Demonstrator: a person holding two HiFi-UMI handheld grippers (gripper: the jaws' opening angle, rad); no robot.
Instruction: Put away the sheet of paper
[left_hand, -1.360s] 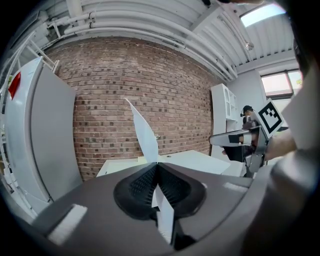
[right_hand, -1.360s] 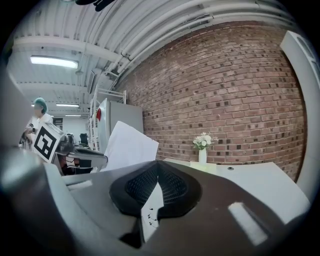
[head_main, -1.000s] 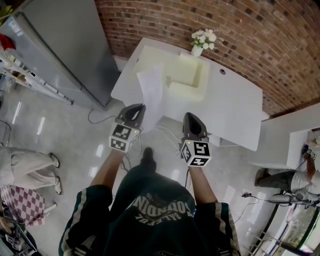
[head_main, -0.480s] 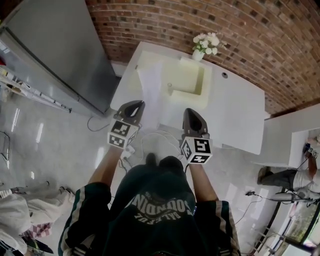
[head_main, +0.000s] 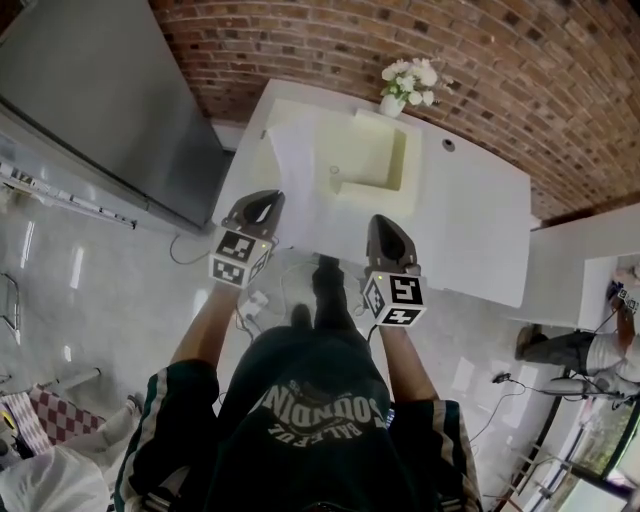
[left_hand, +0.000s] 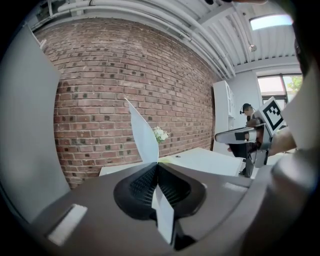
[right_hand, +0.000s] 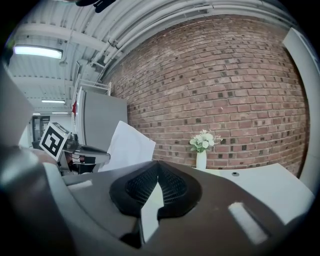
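A white sheet of paper stands up from my left gripper, whose jaws are shut on its lower edge. In the left gripper view the sheet rises from between the closed jaws and curls to the left. My right gripper hangs beside it at the table's near edge, shut with nothing in it. The right gripper view shows the closed jaws, with the sheet off to the left. Ahead is a white table with a cream tray on it.
A vase of white flowers stands at the table's back edge against the brick wall. A tall grey cabinet is to the left. Cables lie on the floor under the table's edge. A person stands at the far right.
The person has walked closer to the table. Both grippers now reach its near edge, and the sheet hangs over its left part. The bystander at the left has slid down out of the middle.
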